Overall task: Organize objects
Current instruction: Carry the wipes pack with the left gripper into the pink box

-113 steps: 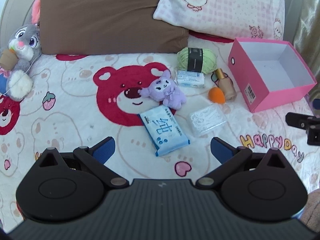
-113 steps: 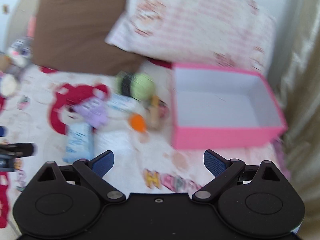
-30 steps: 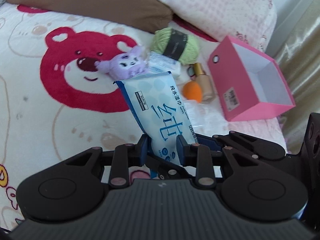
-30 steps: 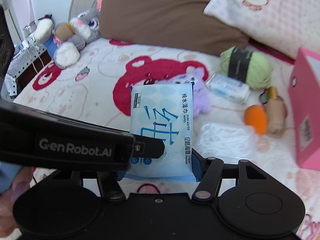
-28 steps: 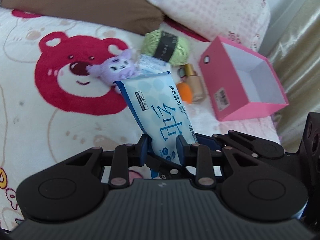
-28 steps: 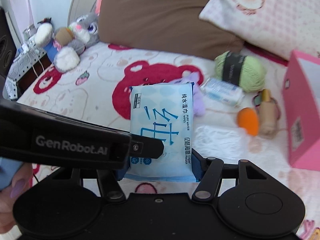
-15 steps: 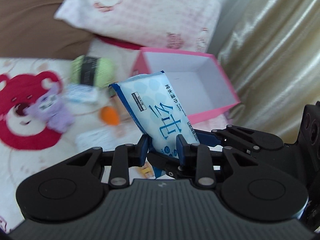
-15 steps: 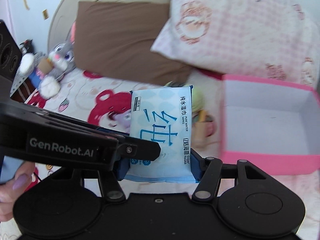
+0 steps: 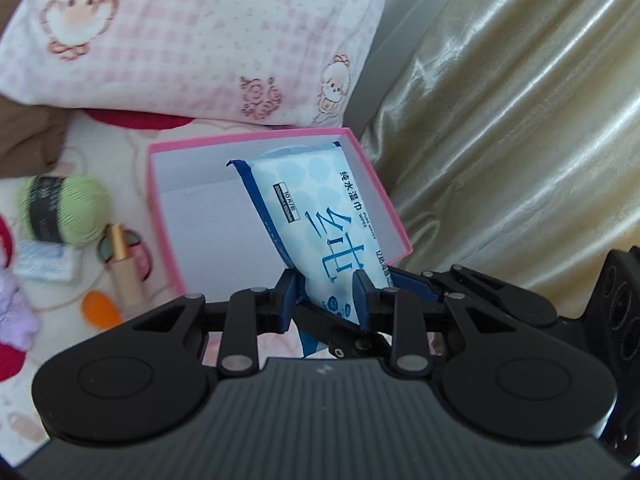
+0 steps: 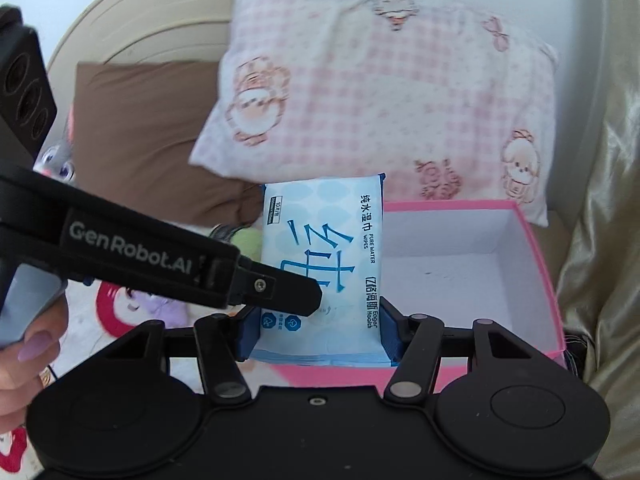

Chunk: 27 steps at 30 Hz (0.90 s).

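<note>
A light-blue pack of wet wipes [image 9: 320, 216] hangs tilted over the open pink box [image 9: 151, 200], whose white inside holds nothing that I can see. My left gripper [image 9: 325, 292] is shut on the pack's lower end, its blue pads pressing both faces. In the right wrist view the same pack [image 10: 324, 248] stands upright between the pads of my right gripper [image 10: 320, 328], which is shut on its two side edges. A finger [image 10: 288, 292] of the left gripper crosses the pack's front there. The pink box [image 10: 536, 248] lies just behind and right of the pack.
Left of the box lie green yarn [image 9: 64, 208], a gold-capped bottle [image 9: 120, 268], an orange sponge [image 9: 100, 308], a small white pack [image 9: 44, 266] and a purple plush [image 9: 12, 312]. A pink checked pillow [image 9: 180, 40] is behind, a gold curtain [image 9: 520, 120] at right. A person's hand [image 10: 28, 344] holds the left gripper.
Earlier the pack lay on the bedspread with both grippers open. Since one second ago both grippers, shut on the pack, have carried it up and rightward from above the bedspread to over the pink box.
</note>
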### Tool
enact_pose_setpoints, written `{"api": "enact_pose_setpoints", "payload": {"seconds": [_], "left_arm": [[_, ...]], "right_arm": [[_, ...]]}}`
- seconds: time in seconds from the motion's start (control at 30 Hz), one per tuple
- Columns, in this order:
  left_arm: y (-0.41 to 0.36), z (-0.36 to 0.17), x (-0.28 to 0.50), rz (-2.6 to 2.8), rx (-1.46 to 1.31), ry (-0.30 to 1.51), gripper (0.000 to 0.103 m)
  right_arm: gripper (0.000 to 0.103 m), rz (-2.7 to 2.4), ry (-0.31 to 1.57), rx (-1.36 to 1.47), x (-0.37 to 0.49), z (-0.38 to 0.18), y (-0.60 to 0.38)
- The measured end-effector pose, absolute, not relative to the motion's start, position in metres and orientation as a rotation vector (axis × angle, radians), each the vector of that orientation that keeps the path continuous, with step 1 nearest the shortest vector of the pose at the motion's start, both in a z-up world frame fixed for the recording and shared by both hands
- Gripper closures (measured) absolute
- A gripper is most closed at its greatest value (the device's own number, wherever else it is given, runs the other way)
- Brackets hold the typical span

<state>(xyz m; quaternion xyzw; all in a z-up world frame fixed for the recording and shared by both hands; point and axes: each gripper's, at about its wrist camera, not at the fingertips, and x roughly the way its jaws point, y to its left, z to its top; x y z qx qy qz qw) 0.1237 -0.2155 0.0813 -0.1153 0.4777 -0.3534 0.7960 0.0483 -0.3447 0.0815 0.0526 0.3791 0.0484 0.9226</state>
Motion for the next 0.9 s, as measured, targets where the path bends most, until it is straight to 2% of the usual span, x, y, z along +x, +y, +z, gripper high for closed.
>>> {"api": "enact_pose_setpoints", "payload": {"seconds": [0.4, 0.9], "left_arm": [[-0.288, 0.016, 0.192, -0.785, -0.285, 1.119, 0.075], [-0.326, -0.061, 0.253, -0.719, -0.428, 1.229, 0.075]], "right_arm": [[0.040, -0.044, 0.859, 0.169, 0.092, 0.026, -0.410], [0.040, -0.072, 1.007, -0.009, 0.159, -0.034, -0.437]]}}
